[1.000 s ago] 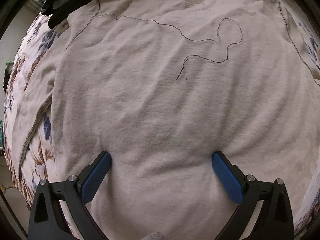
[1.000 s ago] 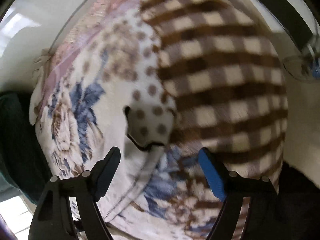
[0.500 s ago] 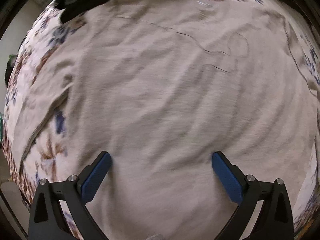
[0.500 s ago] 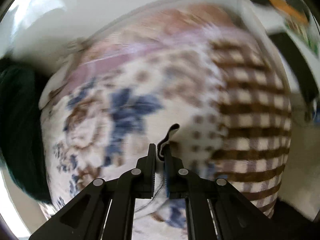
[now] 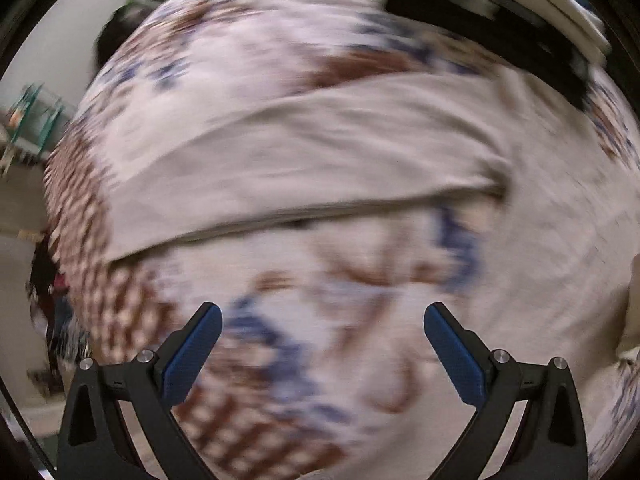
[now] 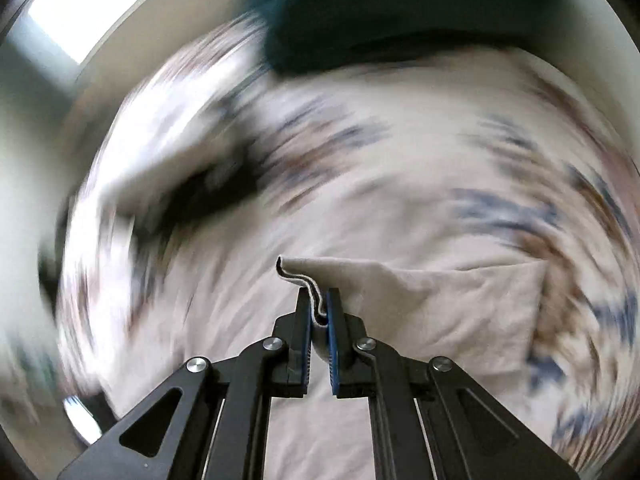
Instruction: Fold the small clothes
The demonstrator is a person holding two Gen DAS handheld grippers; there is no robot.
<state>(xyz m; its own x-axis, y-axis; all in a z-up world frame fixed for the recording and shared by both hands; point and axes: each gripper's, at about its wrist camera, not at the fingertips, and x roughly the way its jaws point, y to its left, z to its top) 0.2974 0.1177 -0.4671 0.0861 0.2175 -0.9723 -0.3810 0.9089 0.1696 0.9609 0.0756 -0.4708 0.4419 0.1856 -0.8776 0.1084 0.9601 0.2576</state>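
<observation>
A beige knit garment [image 5: 312,152] lies on a floral blanket [image 5: 360,280] in the left wrist view, with one hemmed edge facing me. My left gripper [image 5: 322,320] is open and empty, over the bare blanket just short of that edge. In the right wrist view my right gripper [image 6: 319,304] is shut on a dark-trimmed edge of the beige garment [image 6: 440,300] and holds that part lifted and folded over. Both views are blurred by motion.
The floral blanket [image 6: 520,200] has a brown checked border [image 5: 92,240]. A dark green object [image 6: 360,12] lies at the far side in the right wrist view. Black and white items [image 5: 500,12] sit beyond the garment at the top right.
My right gripper closed on the garment's edge and carried it over in a fast sweep. My left gripper pulled back off the garment, staying open; the garment's edge now lies ahead of it.
</observation>
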